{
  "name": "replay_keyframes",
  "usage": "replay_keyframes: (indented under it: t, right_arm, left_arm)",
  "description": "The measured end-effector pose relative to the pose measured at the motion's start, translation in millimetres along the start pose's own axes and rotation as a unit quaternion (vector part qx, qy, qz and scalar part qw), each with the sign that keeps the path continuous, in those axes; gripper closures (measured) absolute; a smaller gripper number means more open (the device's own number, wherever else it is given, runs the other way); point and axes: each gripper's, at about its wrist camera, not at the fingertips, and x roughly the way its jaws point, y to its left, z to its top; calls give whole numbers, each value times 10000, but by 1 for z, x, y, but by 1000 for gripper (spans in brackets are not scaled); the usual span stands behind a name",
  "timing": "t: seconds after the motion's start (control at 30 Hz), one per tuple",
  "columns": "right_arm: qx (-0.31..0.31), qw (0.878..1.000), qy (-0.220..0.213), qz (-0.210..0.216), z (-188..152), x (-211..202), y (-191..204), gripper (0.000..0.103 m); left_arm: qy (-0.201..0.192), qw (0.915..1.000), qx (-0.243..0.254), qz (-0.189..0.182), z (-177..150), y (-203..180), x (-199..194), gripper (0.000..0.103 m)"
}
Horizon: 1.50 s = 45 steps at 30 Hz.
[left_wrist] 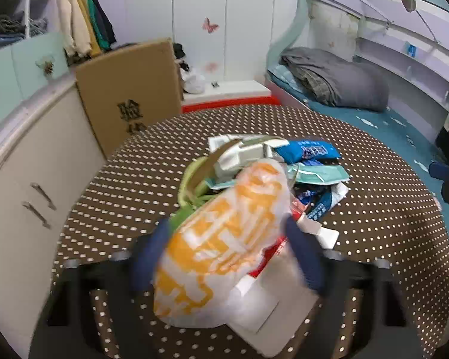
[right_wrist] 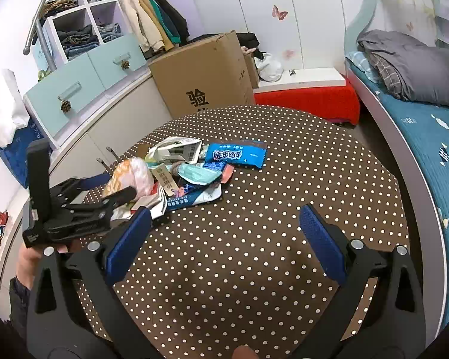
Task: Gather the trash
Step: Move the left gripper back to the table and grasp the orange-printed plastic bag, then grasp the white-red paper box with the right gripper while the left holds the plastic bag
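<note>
The left hand-held gripper [left_wrist: 227, 251] is closing around the orange-and-white bag [left_wrist: 221, 236] on the near side of the trash pile [right_wrist: 194, 167] on the counter [right_wrist: 269, 224]. The right hand-held gripper [right_wrist: 224, 239] waits open, farther right.

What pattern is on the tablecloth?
Brown tablecloth with small white polka dots, clearest in the right wrist view.

The left gripper [left_wrist: 227, 239] sits low over the round table [left_wrist: 110, 197], whose brown cloth carries white dots. An orange-and-white plastic bag [left_wrist: 221, 239] lies between its blue fingers [left_wrist: 302, 254]; both pads meet the bag's sides. Beyond the bag lies a heap of trash: a blue wrapper [left_wrist: 308, 151], a teal packet [left_wrist: 320, 173] and a white carton [left_wrist: 245, 152]. A cardboard box [left_wrist: 128, 95] stands far left, a bed [left_wrist: 374, 119] far right.
</note>
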Motion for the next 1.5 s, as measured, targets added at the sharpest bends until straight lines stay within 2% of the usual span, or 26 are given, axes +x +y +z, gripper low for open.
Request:
replay_keyframes:
  t: [0.1, 0.27, 0.5, 0.67, 0.77, 0.83, 0.9, 1.0, 1.03, 1.13, 1.2, 1.27, 1.33, 1.4, 1.5]
  right_arm:
    - [26, 10000, 29, -24, -2, 1, -2, 6]
    - [-29, 9998, 159, 86, -4, 8, 4, 6]
    - [-809, 9932, 695, 462, -15, 38, 41, 6]
    - [-1984, 9723, 1023, 689, -26, 60, 76, 6]
    - [-2816, 9492, 1174, 774, -29, 74, 99, 6]
    - [-3184, 9351, 1208, 976, -25, 82, 111, 6]
    - [-3466, 9196, 1334, 1284, -20, 92, 123, 6]
    - [-3588, 9080, 1562, 1497, -18, 109, 131, 7]
    - [-3581, 9022, 1686, 1713, -20, 114, 134, 17]
    - [-3546, 8992, 1777, 1846, -23, 113, 138, 37]
    - [-3556, 8950, 1840, 1966, -26, 109, 142, 39]
    - [-3665, 8924, 1828, 1897, -31, 105, 147, 39]
    - [-3690, 8941, 1847, 1739, -31, 111, 150, 33]
    - [-3640, 8956, 1896, 1716, -33, 118, 151, 33]
    - [-3707, 8996, 1705, 1557, -37, 119, 151, 38]
  left_arm:
    - [-79, 9996, -191, -167, -1, 1, -3, 49]
    - [-340, 9970, -689, -84, -15, 9, -28, 50]
    - [-585, 9881, -1406, 195, -42, 27, -73, 50]
    - [-566, 9811, -1785, 492, -62, 41, -93, 50]
    - [-474, 9770, -2001, 557, -74, 49, -96, 50]
    - [-400, 9742, -2146, 582, -84, 53, -97, 50]
    - [-359, 9718, -2253, 600, -91, 55, -97, 50]
    - [-310, 9678, -2426, 591, -99, 55, -96, 50]
    - [-311, 9669, -2459, 605, -102, 55, -97, 50]
    - [-329, 9648, -2535, 622, -108, 54, -101, 50]
    - [-326, 9639, -2565, 637, -112, 54, -103, 50]
    - [-316, 9628, -2608, 628, -114, 55, -103, 50]
    - [-318, 9612, -2665, 634, -116, 55, -103, 50]
    - [-322, 9603, -2700, 620, -116, 55, -103, 50]
    - [-329, 9597, -2721, 613, -115, 54, -104, 50]
